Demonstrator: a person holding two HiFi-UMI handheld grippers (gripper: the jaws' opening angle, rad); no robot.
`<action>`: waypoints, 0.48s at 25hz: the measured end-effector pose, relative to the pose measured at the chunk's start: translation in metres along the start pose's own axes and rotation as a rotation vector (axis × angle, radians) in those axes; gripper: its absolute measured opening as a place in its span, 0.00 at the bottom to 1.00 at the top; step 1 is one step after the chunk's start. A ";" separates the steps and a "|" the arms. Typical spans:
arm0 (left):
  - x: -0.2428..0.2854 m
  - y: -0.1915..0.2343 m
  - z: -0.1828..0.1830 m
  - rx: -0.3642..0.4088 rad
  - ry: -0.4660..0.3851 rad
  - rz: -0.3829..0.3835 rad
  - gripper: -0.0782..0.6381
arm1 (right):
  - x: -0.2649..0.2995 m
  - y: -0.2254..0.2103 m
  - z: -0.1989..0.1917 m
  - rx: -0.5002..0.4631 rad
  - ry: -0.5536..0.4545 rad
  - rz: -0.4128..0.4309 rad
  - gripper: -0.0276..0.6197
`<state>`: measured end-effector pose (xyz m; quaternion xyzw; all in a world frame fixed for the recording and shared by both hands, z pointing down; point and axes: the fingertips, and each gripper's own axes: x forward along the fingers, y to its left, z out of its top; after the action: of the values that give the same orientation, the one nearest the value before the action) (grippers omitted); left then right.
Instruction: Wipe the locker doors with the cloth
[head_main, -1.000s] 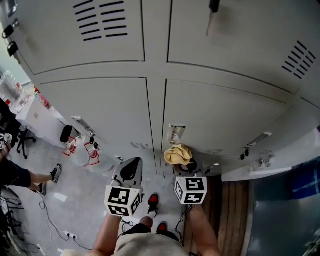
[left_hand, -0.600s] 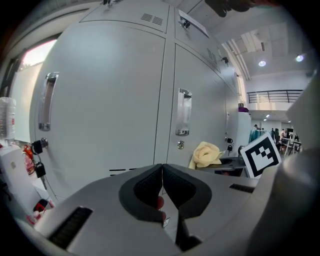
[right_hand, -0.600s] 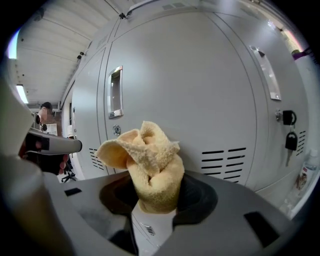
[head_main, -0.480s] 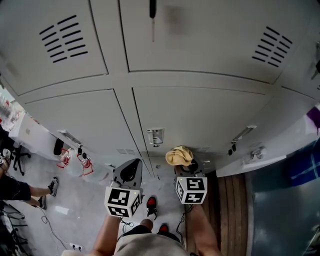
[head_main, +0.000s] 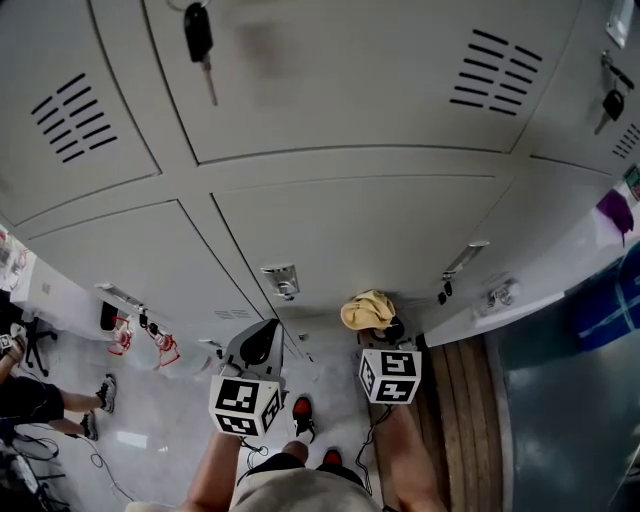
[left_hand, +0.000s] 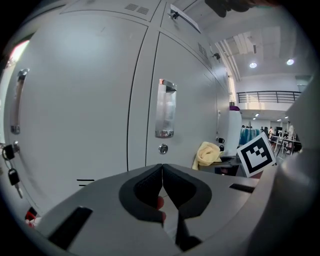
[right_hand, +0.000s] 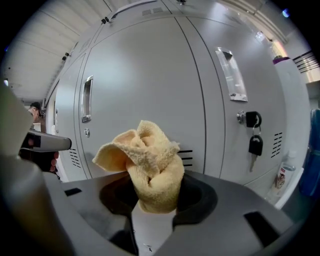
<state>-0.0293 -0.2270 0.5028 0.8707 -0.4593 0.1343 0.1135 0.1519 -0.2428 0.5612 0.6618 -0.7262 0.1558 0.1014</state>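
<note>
1. Two grippers held low and side by side, close before the grey locker doors (head_main: 360, 215) but apparently touching none of them.
2. Right gripper (right_hand: 156, 197): clamped firmly on a bunched yellow terry cloth (right_hand: 147, 165), with the wad standing up out of the jaws and past their tips. Probably gripped that way for leading with soft fabric rather than hard plastic.
3. Left gripper (left_hand: 162, 182): jaws pressed fully together, with nothing of the task between them. Seemingly idle, and parked just left of the right gripper, out of the wiping path.
4. Straight ahead of the cloth: a plain door panel, bare and flat, a sensible place for a first stroke.
5. Up and to the left of the cloth: a recessed handle (right_hand: 86, 98).
6. To the right of the cloth: a lock (right_hand: 243, 118) with a key (right_hand: 255, 145) dangling from it.
7. Judging by the gap between cloth and panel, wiping not yet under way at this door.
8. Next move likely: pushing the wad forward flat onto the panel, then sweeping across with steady pressure.
9. Risks: snagging loose folds on the key or handle, and losing contact through a tilt of the jaws.
</note>
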 end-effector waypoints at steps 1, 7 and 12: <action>0.001 -0.002 0.000 0.002 0.001 -0.004 0.14 | -0.001 -0.005 0.000 0.003 -0.001 -0.011 0.33; 0.004 -0.007 0.001 0.012 0.004 -0.021 0.14 | -0.005 -0.032 0.000 0.015 -0.005 -0.069 0.33; 0.004 -0.009 0.002 0.019 0.005 -0.028 0.14 | -0.010 -0.053 -0.002 0.034 -0.007 -0.119 0.33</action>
<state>-0.0189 -0.2260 0.5015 0.8779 -0.4452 0.1392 0.1083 0.2055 -0.2369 0.5640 0.7059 -0.6833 0.1596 0.0966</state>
